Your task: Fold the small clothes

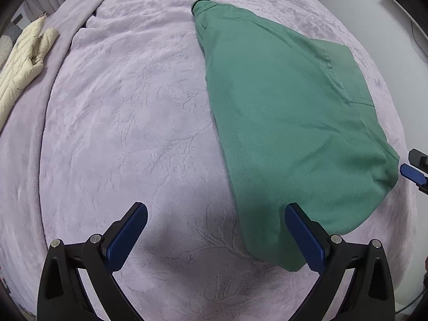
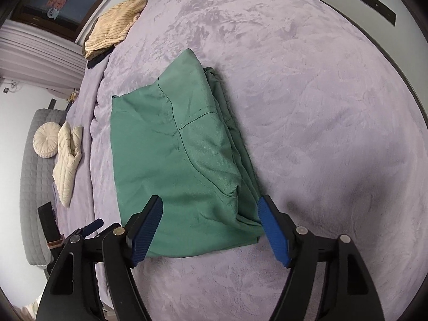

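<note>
Through the left wrist view, your left gripper [image 1: 216, 236] hovers with its two blue fingers spread apart and nothing between them, over the purple blanket [image 1: 120, 112]; one folded green garment [image 1: 289, 123] lies just right of it, one cream quilted jacket [image 1: 24, 61] sits far left, and your right gripper [image 1: 414, 169] peeks in at the right edge. Through the right wrist view, your right gripper [image 2: 210, 230] also stands apart, framing the near end of the green garment [image 2: 182, 160], with two cream pieces beyond: the quilted jacket [image 2: 68, 160] and one ribbed sweater [image 2: 115, 24].
</note>
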`<state>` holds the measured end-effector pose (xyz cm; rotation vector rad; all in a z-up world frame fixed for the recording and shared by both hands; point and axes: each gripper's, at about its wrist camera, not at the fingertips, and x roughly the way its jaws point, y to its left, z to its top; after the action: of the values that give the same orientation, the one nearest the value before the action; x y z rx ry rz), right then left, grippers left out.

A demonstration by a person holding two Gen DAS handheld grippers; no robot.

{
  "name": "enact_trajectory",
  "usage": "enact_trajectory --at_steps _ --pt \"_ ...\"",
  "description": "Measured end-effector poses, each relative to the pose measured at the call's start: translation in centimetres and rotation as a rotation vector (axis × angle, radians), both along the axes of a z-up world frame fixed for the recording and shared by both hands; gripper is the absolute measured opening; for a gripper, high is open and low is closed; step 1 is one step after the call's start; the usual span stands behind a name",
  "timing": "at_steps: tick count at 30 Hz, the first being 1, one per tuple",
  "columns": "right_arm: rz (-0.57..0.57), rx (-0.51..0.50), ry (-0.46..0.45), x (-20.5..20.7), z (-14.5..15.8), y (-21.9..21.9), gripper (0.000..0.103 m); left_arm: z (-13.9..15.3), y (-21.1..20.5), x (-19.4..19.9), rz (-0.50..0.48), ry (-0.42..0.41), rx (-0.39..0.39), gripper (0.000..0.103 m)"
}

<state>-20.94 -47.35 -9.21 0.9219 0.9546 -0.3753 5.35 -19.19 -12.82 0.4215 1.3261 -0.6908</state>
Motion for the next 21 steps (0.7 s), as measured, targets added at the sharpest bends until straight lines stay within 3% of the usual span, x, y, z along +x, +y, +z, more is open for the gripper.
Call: enact_trajectory --at_steps 7,15,21 --pt "0.072 0.038 0.006 2.4 -2.0 -3.2 0.08 0.2 -0.9 4.5 0.069 0.099 -0.147 0.103" --pt "0.196 0.21 -0.05 6.6 -6.7 -6.0 0.08 -5.0 -4.4 6.7 0.048 0.303 -0.238 0.103" --pt "0.278 0.289 -0.114 10.0 -9.0 -6.8 0.083 -7.0 -7.4 6.4 0.026 0.322 -0.273 0.103"
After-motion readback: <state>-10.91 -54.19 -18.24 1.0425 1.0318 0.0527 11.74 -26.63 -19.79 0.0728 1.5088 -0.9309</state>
